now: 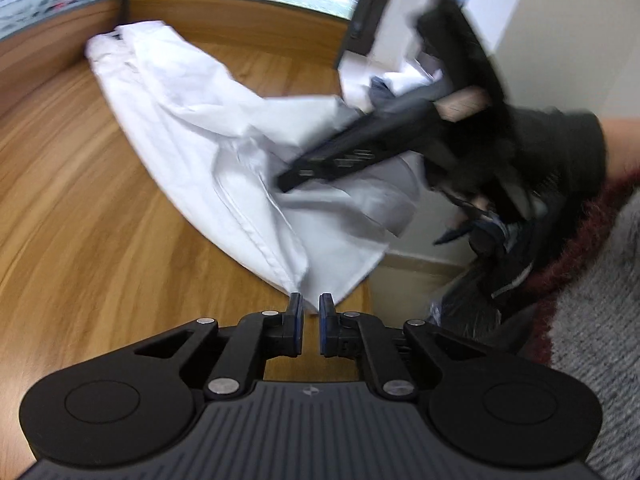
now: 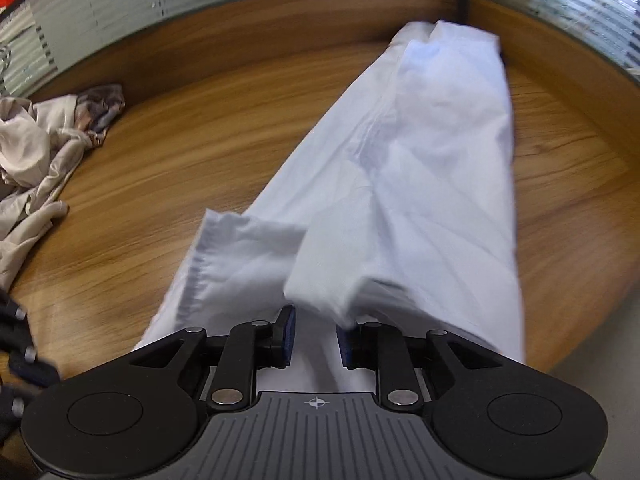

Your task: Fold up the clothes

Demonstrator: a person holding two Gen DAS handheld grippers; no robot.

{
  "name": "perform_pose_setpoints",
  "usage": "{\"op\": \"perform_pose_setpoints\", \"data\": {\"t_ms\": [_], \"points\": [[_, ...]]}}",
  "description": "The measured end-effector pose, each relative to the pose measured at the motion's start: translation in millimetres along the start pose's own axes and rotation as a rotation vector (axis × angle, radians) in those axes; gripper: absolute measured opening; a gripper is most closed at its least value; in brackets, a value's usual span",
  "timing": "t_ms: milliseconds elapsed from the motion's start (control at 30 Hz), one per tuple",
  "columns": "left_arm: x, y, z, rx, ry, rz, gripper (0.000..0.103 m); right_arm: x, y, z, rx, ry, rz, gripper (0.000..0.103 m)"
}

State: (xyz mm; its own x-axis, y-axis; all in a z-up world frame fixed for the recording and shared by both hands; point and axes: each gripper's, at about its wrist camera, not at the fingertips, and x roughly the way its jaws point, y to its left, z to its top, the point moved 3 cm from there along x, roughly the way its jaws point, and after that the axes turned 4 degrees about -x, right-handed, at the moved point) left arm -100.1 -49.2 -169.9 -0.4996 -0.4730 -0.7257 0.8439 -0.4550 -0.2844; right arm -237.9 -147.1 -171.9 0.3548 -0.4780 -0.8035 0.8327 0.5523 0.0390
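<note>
- The left gripper (image 1: 311, 307) is shown with its jaws drawn nearly together; a corner of the white garment (image 1: 208, 132) reaches into the narrow gap at the fingertips, and it appears pinched there, though the blur prevents certainty.
- The right gripper (image 2: 316, 326) is shown with a narrow-to-moderate gap; a folded hem of the white garment (image 2: 420, 152) lies between and over the jaws, but whether the pads press on it cannot be told.
- The garment is seen stretched as a long band away from both grippers across the wooden table (image 2: 200, 152), its far end lying near the table's back edge.
- In the left wrist view the right gripper (image 1: 288, 180) is seen ahead and to the right, over the same cloth, held by a gloved hand (image 1: 560, 148).
- A crumpled beige garment (image 2: 32, 152) lies well apart, to the far left of the right gripper.
- Progress is judged early: the white garment looks gathered lengthwise but not yet folded into a compact stack; the beige garment is untouched.
</note>
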Motion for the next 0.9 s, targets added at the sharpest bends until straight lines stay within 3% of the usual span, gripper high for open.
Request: {"op": "perform_pose_setpoints", "data": {"t_ms": [33, 100, 133, 267, 333, 367, 400, 567, 700, 767, 833, 867, 900], "points": [[-0.3, 4.5, 0.1, -0.018, -0.004, 0.007, 0.010, -5.5, -1.3, -2.4, 0.010, -0.007, -0.005, 0.026], [0.1, 12.4, 0.2, -0.053, -0.010, 0.007, 0.027, -14.3, -4.2, -8.0, 0.028, -0.015, -0.016, 0.027], [1.4, 15.9, 0.9, -0.072, -0.012, -0.004, 0.031, -17.9, -6.0, -10.9, 0.036, -0.017, -0.021, 0.027], [12.7, 26.5, 4.3, -0.151, 0.014, -0.062, 0.031, -26.5, -12.0, -21.2, 0.071, -0.024, -0.020, 0.028], [20.6, 25.3, 6.1, -0.163, 0.031, -0.066, 0.024, -26.6, -12.8, -26.1, 0.079, -0.022, -0.005, 0.028], [25.4, 23.0, 7.7, -0.168, 0.042, -0.061, 0.009, -25.6, -12.4, -28.3, 0.078, -0.019, 0.000, 0.028], [28.2, 20.7, 8.9, -0.178, 0.055, -0.061, 0.003, -23.6, -11.4, -30.4, 0.073, -0.012, 0.002, 0.028], [28.4, 17.8, 12.1, -0.309, 0.122, -0.038, 0.000, -12.0, -7.5, -40.9, 0.058, 0.018, 0.000, 0.028], [21.8, 11.9, 11.0, -0.319, 0.187, -0.076, 0.000, -10.4, -6.8, -41.7, 0.065, 0.012, 0.003, 0.028], [13.1, 9.1, 10.5, -0.298, 0.140, -0.055, 0.003, -15.3, -5.0, -36.9, 0.065, -0.014, 0.019, 0.028], [7.3, 9.8, 11.9, -0.286, 0.086, -0.010, 0.015, -21.4, -3.3, -30.6, 0.067, -0.045, 0.033, 0.028], [6.3, 10.9, 13.7, -0.289, 0.056, 0.011, 0.029, -24.5, -2.9, -27.4, 0.071, -0.062, 0.033, 0.029], [5.4, 12.1, 15.6, -0.291, 0.026, 0.032, 0.035, -27.1, -3.1, -24.4, 0.079, -0.076, 0.035, 0.029]]}}
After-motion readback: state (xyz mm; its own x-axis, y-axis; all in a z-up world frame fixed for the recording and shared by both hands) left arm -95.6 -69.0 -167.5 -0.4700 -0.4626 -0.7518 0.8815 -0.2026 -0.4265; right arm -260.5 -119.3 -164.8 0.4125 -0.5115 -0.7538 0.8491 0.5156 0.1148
